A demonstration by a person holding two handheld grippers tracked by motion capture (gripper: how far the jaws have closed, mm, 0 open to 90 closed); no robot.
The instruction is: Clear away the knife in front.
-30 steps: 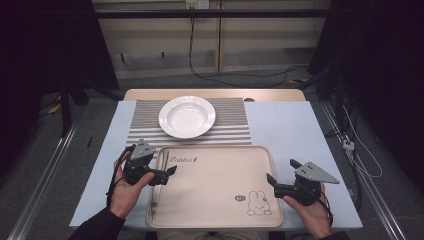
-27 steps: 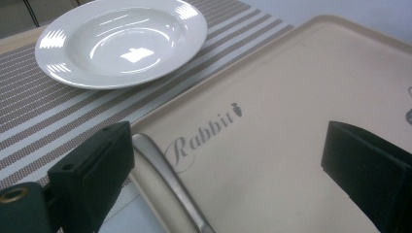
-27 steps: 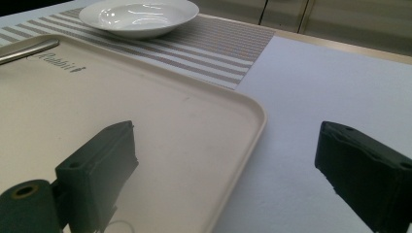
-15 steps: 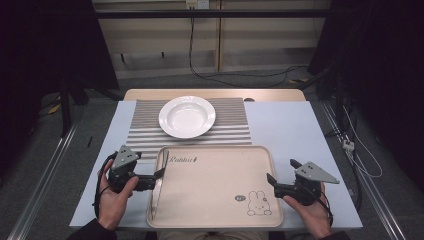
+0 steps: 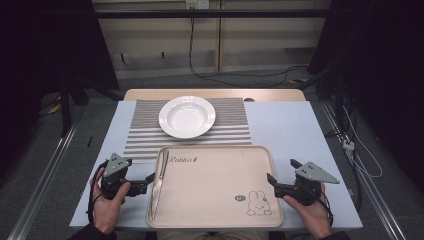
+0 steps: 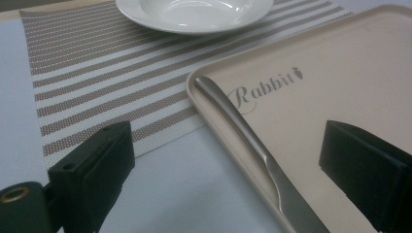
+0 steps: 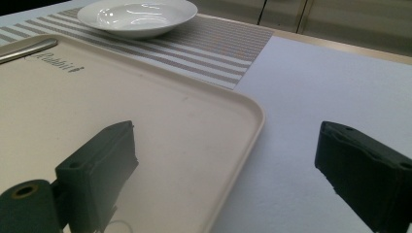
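Observation:
A silver knife (image 5: pixel 159 182) lies lengthwise along the left side of a beige tray (image 5: pixel 215 195) printed with a rabbit. My left gripper (image 5: pixel 146 184) rests on the table just left of the tray, open, its jaws pointing at the knife (image 6: pixel 243 131) with nothing between them. My right gripper (image 5: pixel 281 172) sits open at the tray's right edge, straddling the rim (image 7: pixel 252 126) without holding it. Beyond the tray a white plate (image 5: pixel 187 116) stands on a striped placemat (image 5: pixel 145 135).
The pale table top (image 5: pixel 290 130) spreads to the right of the placemat and tray. Behind the table, cables trail over the floor (image 5: pixel 240 75). Metal rails (image 5: pixel 45 175) run along both sides of the table.
My left gripper has drawn back left and toward the person, off the tray's left edge; the knife now lies uncovered on the tray. The right gripper has not moved.

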